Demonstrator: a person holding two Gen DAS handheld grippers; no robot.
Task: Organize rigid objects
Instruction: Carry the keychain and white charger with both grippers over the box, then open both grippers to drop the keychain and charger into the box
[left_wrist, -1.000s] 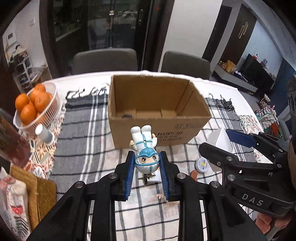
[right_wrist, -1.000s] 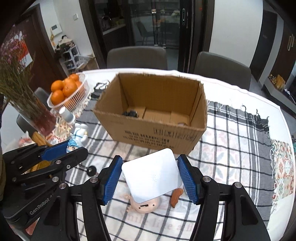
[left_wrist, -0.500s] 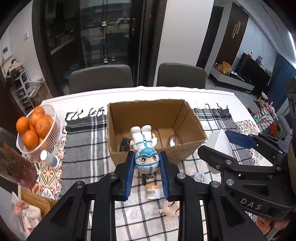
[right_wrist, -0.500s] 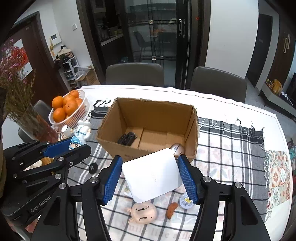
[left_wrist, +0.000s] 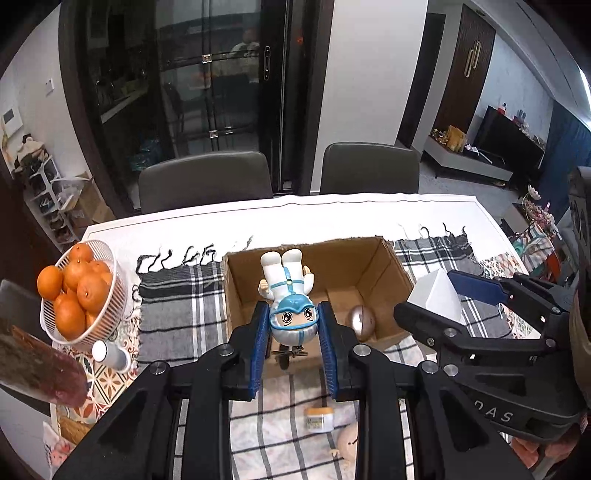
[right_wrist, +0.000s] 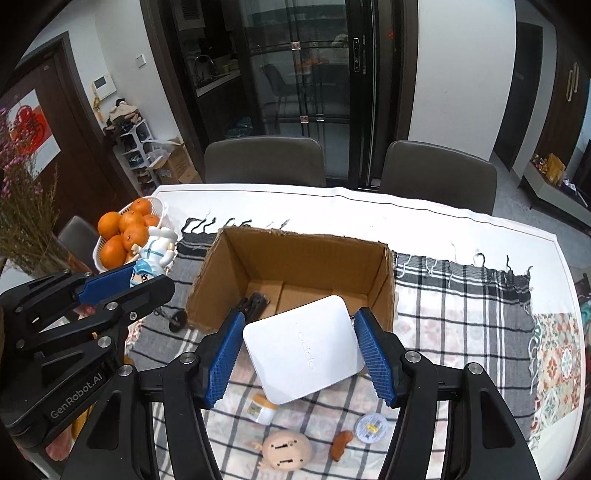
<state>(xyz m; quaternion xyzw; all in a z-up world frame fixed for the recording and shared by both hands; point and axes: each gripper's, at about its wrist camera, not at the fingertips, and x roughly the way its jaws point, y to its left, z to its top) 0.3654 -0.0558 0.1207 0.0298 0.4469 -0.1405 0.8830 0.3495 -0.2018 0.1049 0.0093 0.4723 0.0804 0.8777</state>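
Observation:
My left gripper (left_wrist: 293, 341) is shut on a white and blue toy figure (left_wrist: 288, 295), held head-first above the near wall of an open cardboard box (left_wrist: 391, 266). The figure also shows in the right wrist view (right_wrist: 153, 254). My right gripper (right_wrist: 301, 356) is shut on a flat white box (right_wrist: 306, 349), held above the cardboard box's (right_wrist: 221, 273) near right corner. It also shows in the left wrist view (left_wrist: 437, 295). Inside the cardboard box lie a round metallic object (left_wrist: 361, 321) and a black item (right_wrist: 255, 302).
On the checked cloth (right_wrist: 461, 306) near me lie a small jar (right_wrist: 263, 408), a doll head (right_wrist: 286, 446), a round tin (right_wrist: 370, 426) and an orange piece (right_wrist: 341, 441). A basket of oranges (left_wrist: 74, 295) and a white bottle (left_wrist: 110, 356) stand left. Two chairs (left_wrist: 205, 181) stand behind the table.
Both grippers rose with their loads and now look down into the cardboard box from higher up. More of the table items below came into view.

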